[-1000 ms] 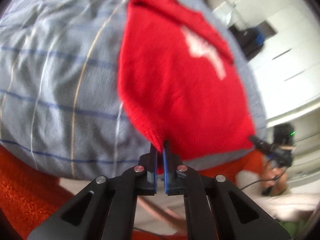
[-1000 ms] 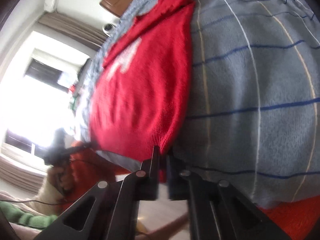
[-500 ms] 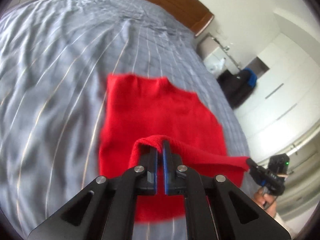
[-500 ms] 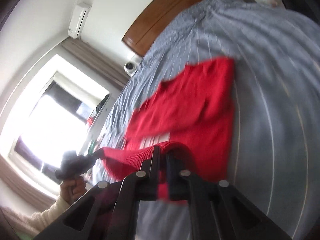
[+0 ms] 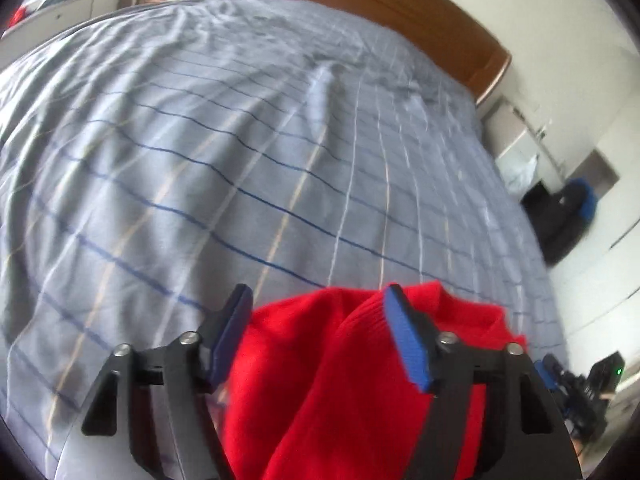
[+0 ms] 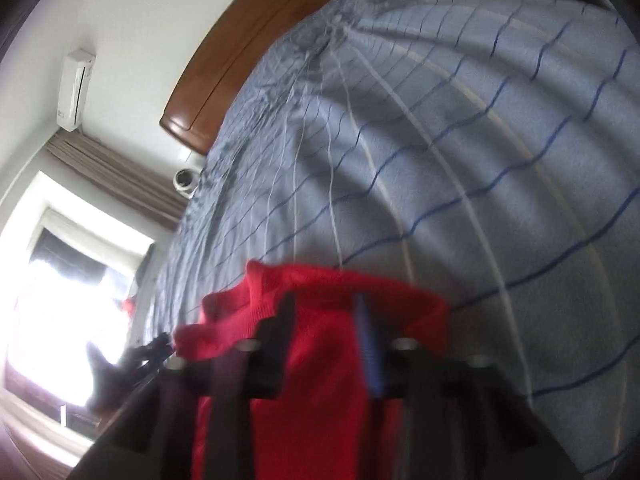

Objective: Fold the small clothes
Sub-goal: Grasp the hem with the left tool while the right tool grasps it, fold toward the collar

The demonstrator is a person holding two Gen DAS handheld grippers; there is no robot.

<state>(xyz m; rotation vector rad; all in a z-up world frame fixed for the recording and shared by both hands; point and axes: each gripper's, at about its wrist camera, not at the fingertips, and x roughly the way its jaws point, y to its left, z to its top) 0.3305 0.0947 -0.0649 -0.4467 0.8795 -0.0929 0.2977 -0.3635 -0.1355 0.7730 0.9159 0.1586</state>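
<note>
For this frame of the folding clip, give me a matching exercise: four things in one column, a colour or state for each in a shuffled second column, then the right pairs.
Things:
1. left gripper
2. sweater
3. bedsheet
4. headboard

Colours or states:
A. brown wood
B. red knit, bunched between the fingers
C. grey-blue with thin checked lines
D. open, blue pads apart

Pairs: 1-D, 2-B, 3-C, 4-A

The right gripper also stands open over the sweater.
</note>
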